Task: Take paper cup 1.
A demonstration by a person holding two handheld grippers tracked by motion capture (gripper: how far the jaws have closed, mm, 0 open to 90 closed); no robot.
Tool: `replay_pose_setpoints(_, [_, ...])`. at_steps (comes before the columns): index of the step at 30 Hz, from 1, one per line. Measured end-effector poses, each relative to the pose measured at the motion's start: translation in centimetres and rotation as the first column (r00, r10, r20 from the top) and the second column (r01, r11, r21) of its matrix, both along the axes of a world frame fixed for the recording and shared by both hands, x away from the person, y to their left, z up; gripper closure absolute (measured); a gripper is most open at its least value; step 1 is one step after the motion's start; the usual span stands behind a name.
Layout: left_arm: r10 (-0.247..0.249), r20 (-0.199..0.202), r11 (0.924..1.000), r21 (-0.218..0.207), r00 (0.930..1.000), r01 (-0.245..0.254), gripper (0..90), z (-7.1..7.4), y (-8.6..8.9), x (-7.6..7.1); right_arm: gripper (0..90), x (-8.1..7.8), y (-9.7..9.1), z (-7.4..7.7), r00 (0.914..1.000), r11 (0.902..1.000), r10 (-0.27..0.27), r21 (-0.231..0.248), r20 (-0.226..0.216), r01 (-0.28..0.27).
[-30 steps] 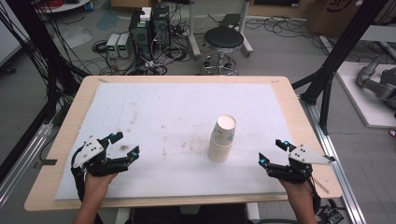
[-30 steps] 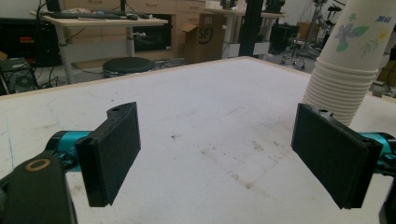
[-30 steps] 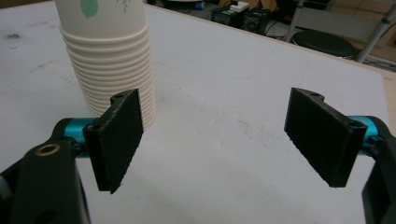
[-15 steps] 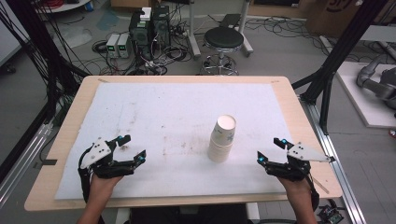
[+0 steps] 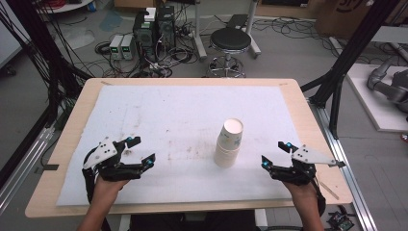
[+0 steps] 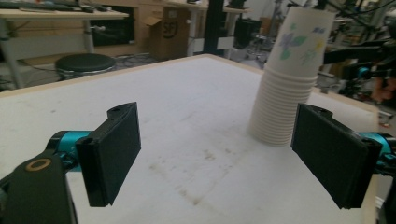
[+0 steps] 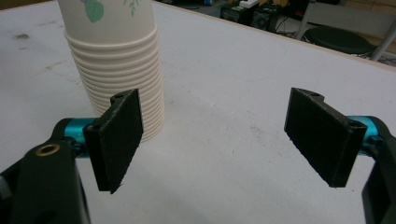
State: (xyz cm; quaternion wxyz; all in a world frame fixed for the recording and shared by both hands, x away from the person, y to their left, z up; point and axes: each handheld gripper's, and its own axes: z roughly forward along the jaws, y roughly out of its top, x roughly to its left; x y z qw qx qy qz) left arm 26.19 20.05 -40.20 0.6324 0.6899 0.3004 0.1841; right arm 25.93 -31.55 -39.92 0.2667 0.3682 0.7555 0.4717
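Observation:
A tall stack of nested white paper cups (image 5: 229, 143) with a floral print stands upright right of the mat's middle. My left gripper (image 5: 142, 150) is held low near the front left, open and empty, its jaws pointing toward the cups. In the left gripper view the stack (image 6: 292, 79) stands ahead, just inside the right jaw, and my left gripper (image 6: 215, 154) has its jaws wide apart. My right gripper (image 5: 274, 154) hovers open just right of the stack. In the right gripper view the cups (image 7: 116, 60) rise behind the left jaw of my right gripper (image 7: 217, 140).
A white stained mat (image 5: 183, 110) covers the wooden table (image 5: 312, 125). Beyond the far edge stand a black stool (image 5: 231, 41) and computer boxes (image 5: 154, 24) among cables. Black frame posts (image 5: 337, 82) flank the table.
My left gripper has moved right and a little forward, toward the cups. My right gripper has shifted slightly left toward the stack. The cups have not moved.

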Motion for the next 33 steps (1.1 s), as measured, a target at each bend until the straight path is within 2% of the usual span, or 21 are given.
replay_pose_setpoints(1, [0.000,0.000,1.0000,0.000,1.0000,0.000,15.8,0.0,0.0,0.0,19.9,0.0,0.0,0.0,1.0000,1.0000,0.000,0.000,0.000,0.000])
replay_pose_setpoints(3, [-0.041,0.011,0.9991,0.009,0.9991,0.041,15.8,1.1,-1.1,0.2,20.0,-0.1,0.0,0.0,0.9999,0.9999,0.001,0.011,-0.017,0.000])
replay_pose_setpoints(5, [-0.058,0.015,0.9983,0.011,0.9982,0.058,15.8,1.5,-1.4,0.3,20.0,-0.1,0.0,0.1,0.9999,0.9999,0.002,0.010,-0.013,-0.002])
replay_pose_setpoints(6, [-0.090,0.024,0.9958,0.016,0.9957,0.090,15.8,2.5,-2.2,0.6,20.0,-0.2,0.1,0.2,0.9999,1.0000,0.000,0.007,-0.012,0.000])
replay_pose_setpoints(7, [-0.090,0.024,0.9958,0.016,0.9957,0.090,16.0,2.5,-2.2,0.6,20.0,-0.2,0.1,0.2,0.9999,1.0000,0.000,0.007,-0.012,0.000])
replay_pose_setpoints(8, [-0.122,0.038,0.9923,0.024,0.9918,0.121,16.5,3.5,-3.1,1.0,19.9,-0.2,0.1,0.2,0.9999,1.0000,-0.001,0.007,-0.015,0.001])
replay_pose_setpoints(10, [-0.147,0.046,0.9887,0.037,0.9881,0.145,16.7,4.5,-4.0,1.4,20.0,-0.2,0.0,0.2,0.9999,1.0000,0.000,0.004,-0.015,0.000])
replay_pose_setpoints(14, [-0.192,0.064,0.9807,0.048,0.9793,0.189,16.7,6.1,-5.7,2.2,20.0,-0.2,-0.1,0.1,0.9998,1.0000,-0.001,0.007,-0.017,0.001])
replay_pose_setpoints(15, [-0.192,0.064,0.9807,0.048,0.9793,0.189,16.7,6.1,-5.7,2.2,20.0,-0.2,-0.1,0.1,0.9999,1.0000,-0.002,0.005,-0.017,0.002])
replay_pose_setpoints(16, [-0.216,0.069,0.9755,0.060,0.9740,0.212,16.7,6.8,-6.6,2.5,19.9,-0.3,-0.1,0.1,0.9998,1.0000,-0.003,0.005,-0.020,0.003])
replay_pose_setpoints(17, [-0.216,0.069,0.9755,0.060,0.9740,0.212,16.7,6.8,-6.6,2.5,19.9,-0.3,-0.1,0.1,0.9998,1.0000,-0.003,0.005,-0.020,0.003])
replay_pose_setpoints(18, [-0.240,0.071,0.9694,0.069,0.9681,0.236,16.7,7.2,-7.5,2.7,20.0,-0.3,-0.1,0.1,0.9998,1.0000,-0.002,0.005,-0.019,0.002])
replay_pose_setpoints(19, [-0.240,0.071,0.9694,0.069,0.9681,0.236,16.7,7.2,-7.5,2.7,20.0,-0.3,-0.1,0.1,0.9998,1.0000,-0.002,0.005,-0.019,0.002])
replay_pose_setpoints(20, [-0.263,0.067,0.9627,0.082,0.9624,0.258,16.7,7.5,-8.4,3.0,19.9,-0.3,-0.1,0.1,0.9998,1.0000,-0.003,0.005,-0.018,0.003])
replay_pose_setpoints(24, [-0.298,0.059,0.9512,0.102,0.9528,0.291,16.7,8.2,-10.0,3.6,19.9,-0.3,-0.2,0.1,0.9998,1.0000,-0.004,0.007,-0.020,0.004])
replay_pose_setpoints(33, [-0.337,0.035,0.9355,0.126,0.9409,0.330,16.7,9.2,-12.9,5.0,19.9,-0.3,-0.1,0.1,0.9998,1.0000,0.003,0.004,-0.021,-0.003])
